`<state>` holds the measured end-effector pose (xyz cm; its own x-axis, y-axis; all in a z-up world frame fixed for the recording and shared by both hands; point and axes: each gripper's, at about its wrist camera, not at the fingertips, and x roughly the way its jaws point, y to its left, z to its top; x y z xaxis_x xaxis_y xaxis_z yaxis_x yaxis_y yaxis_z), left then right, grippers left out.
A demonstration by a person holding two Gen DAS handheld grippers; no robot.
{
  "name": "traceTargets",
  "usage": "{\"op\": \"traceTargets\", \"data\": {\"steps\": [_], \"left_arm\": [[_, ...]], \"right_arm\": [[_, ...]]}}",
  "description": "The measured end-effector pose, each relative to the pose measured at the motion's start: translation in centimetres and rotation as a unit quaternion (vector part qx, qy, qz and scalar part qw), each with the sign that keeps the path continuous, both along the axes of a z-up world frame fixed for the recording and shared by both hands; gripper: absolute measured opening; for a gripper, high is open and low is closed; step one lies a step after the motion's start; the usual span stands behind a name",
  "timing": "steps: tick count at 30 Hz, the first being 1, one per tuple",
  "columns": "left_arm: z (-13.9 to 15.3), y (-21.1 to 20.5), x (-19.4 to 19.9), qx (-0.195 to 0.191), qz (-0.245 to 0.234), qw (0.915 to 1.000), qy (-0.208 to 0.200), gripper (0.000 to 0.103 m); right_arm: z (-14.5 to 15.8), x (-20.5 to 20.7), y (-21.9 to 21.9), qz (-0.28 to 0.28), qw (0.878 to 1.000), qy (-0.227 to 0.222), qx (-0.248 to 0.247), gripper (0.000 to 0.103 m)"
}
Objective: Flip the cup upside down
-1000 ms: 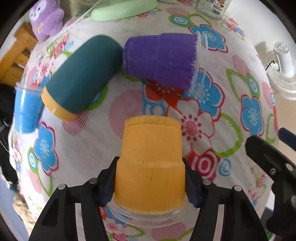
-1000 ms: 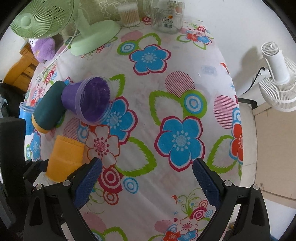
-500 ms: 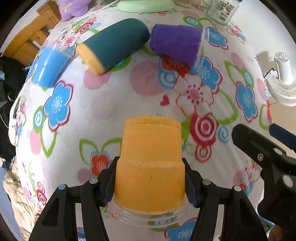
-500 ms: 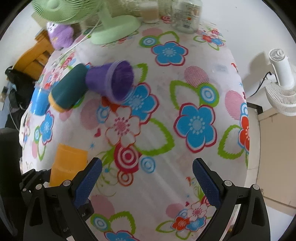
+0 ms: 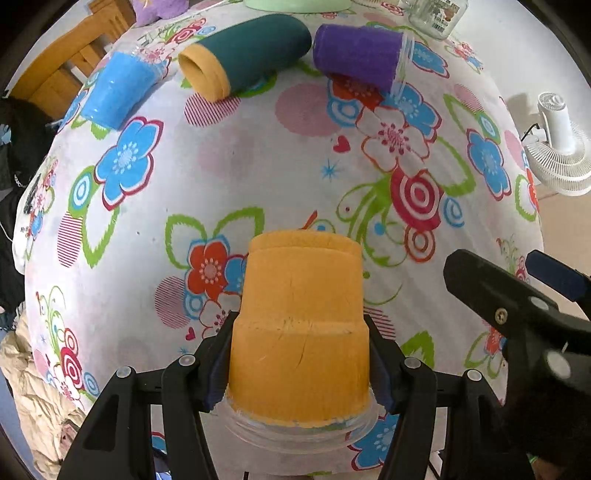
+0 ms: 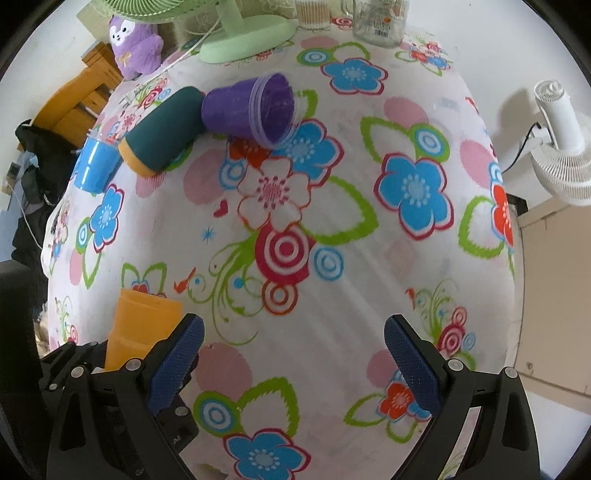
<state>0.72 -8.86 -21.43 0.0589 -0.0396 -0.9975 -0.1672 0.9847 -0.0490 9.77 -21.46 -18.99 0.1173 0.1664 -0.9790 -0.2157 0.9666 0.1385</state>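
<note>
My left gripper (image 5: pixel 299 360) is shut on an orange cup (image 5: pixel 301 328), gripping it near its clear rim, with the closed base pointing away from me over the flowered tablecloth (image 5: pixel 258 166). The same cup (image 6: pixel 142 325) shows at the lower left of the right wrist view. My right gripper (image 6: pixel 293 363) is open and empty above the cloth, to the right of the cup. Its black finger (image 5: pixel 517 306) shows at the right of the left wrist view.
A purple cup (image 6: pixel 247 109), a teal cup (image 6: pixel 162 131) and a blue cup (image 6: pixel 94 166) lie on their sides at the far left. A green fan base (image 6: pixel 247 38), a glass jar (image 6: pixel 380 18) and a purple plush (image 6: pixel 135 46) stand at the back. A white fan (image 6: pixel 561 144) stands off the table's right edge.
Both grippers have pulled back toward the near edge of the table, so the lying cups look farther away. The orange cup stays gripped in my left gripper.
</note>
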Motion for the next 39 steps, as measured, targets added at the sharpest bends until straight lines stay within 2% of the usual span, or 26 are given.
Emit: {"op": "traceTargets", "data": {"steps": [6, 14, 19, 25, 30, 35, 39], "left_arm": [[-1.9, 0.5, -0.6, -0.008, 0.000, 1.0000, -0.004, 0.064], [-2.8, 1.7, 0.1, -0.015, 0.005, 0.9999, -0.001, 0.067], [-0.6, 2.7, 0.6, -0.030, 0.003, 0.9995, -0.008, 0.083], [3.0, 4.5, 0.2, -0.048, -0.017, 0.9983, -0.027, 0.085], [6.1, 5.7, 1.9, -0.053, -0.043, 0.9970, -0.035, 0.085], [5.8, 7.0, 4.0, -0.028, -0.069, 0.9962, -0.045, 0.085], [4.6, 8.9, 4.2, -0.017, -0.092, 0.9952, -0.031, 0.085]], "right_arm": [[-0.5, -0.5, 0.1, -0.004, 1.000, 0.000, -0.005, 0.100], [-1.2, 0.3, 0.1, -0.004, 1.000, 0.004, -0.010, 0.100], [-0.1, 0.5, 0.4, -0.007, 1.000, 0.006, 0.007, 0.100], [1.7, 0.3, 1.5, -0.020, 1.000, 0.007, 0.021, 0.100], [3.1, -0.7, 3.0, -0.045, 0.999, -0.002, 0.014, 0.100], [3.7, -1.3, 5.0, -0.058, 0.998, -0.003, 0.011, 0.100], [3.1, -1.7, 7.0, -0.066, 0.998, 0.009, 0.004, 0.100]]}}
